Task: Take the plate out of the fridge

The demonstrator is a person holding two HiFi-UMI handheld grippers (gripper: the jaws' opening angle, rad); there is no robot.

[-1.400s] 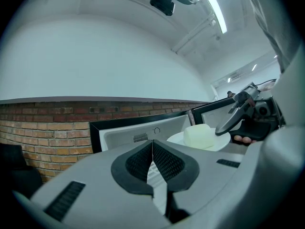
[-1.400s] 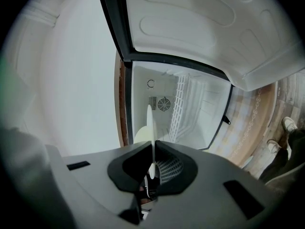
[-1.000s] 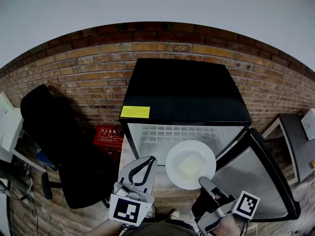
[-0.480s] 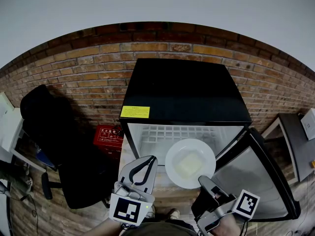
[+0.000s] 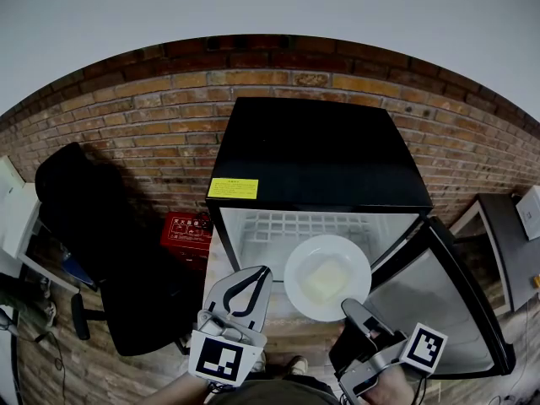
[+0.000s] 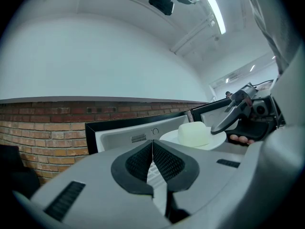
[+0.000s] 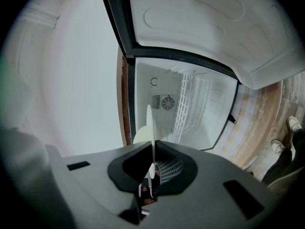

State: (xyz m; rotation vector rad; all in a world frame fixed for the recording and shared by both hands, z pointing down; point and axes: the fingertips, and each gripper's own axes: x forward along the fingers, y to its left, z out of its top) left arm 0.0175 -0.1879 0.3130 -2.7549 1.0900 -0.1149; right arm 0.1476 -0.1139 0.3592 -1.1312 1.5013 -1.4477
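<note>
While right gripper (image 5: pixel 350 309) grips plate (image 5: pixel 299 264) (by open fridge (image 5: pixel 321 154)), left gripper (image 5: pixel 261 273) closed

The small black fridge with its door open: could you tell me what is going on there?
A person works with a gripper in each hand. The right gripper is shut on the near rim of a round white plate carrying a pale block of food, holding it in front of the open compartment of the black fridge. The left gripper is shut and empty, beside the plate. The fridge door stands open at the right.
</note>
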